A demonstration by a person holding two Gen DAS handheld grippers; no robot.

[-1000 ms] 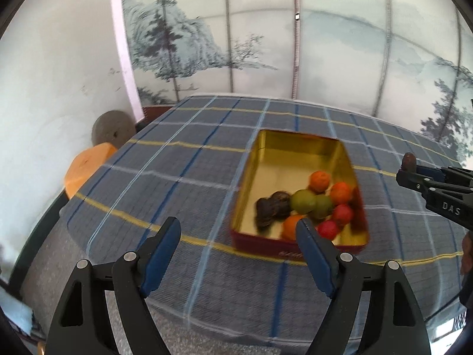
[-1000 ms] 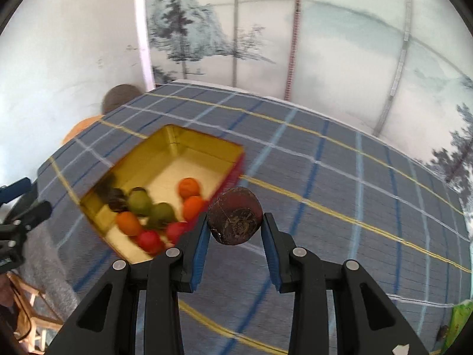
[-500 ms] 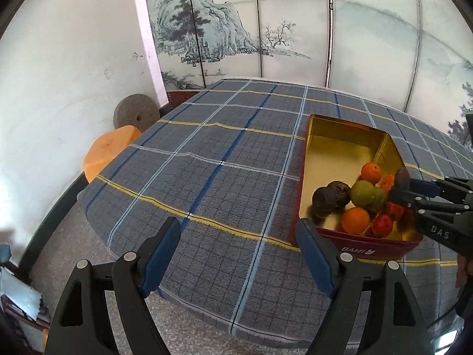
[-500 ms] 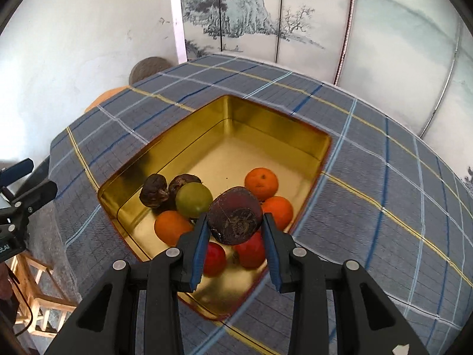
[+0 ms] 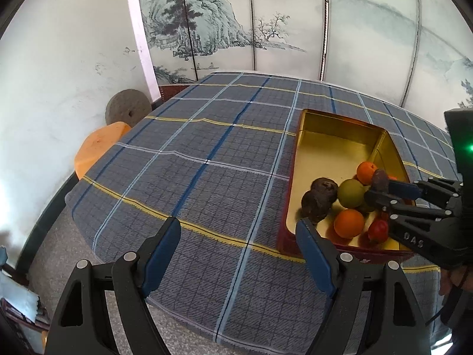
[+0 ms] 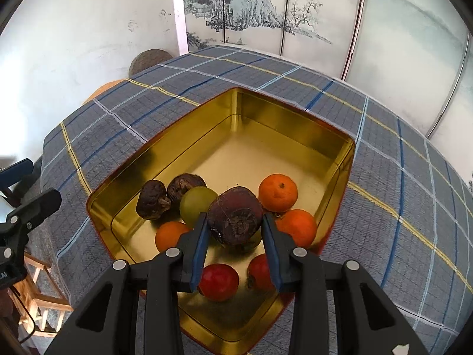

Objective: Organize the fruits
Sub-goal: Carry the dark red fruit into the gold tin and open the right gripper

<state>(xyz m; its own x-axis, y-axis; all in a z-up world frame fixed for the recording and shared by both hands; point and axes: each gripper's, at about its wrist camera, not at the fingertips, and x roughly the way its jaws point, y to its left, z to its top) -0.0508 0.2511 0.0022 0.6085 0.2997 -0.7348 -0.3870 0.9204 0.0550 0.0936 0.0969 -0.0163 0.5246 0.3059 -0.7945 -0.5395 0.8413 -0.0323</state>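
A dark, wrinkled maroon fruit point(image 6: 235, 220) sits pinched between the blue pads of the right tongs point(image 6: 235, 230), lower centre of the right wrist view. It hangs directly over the near end of the gold tin point(image 6: 283, 112), above the pile already inside: a green fruit point(image 6: 195, 204) just to its left, two oranges point(image 6: 278, 192) to its right, two red fruits point(image 6: 218, 281) below it toward the frame bottom, two more dark wrinkled ones point(image 6: 153, 199) at centre left. So the drop point lies straight down; the bare gold floor lies ahead, toward the upper centre of the frame. The fruit is roundish, no clear long axis.

Left tongs point(image 5: 238, 244) are spread wide w/ nothing between, bottom of the left wrist view, over the plaid-clothed desk point(image 5: 192, 162) by the tin's corner. The right side is clearly nearer the job.
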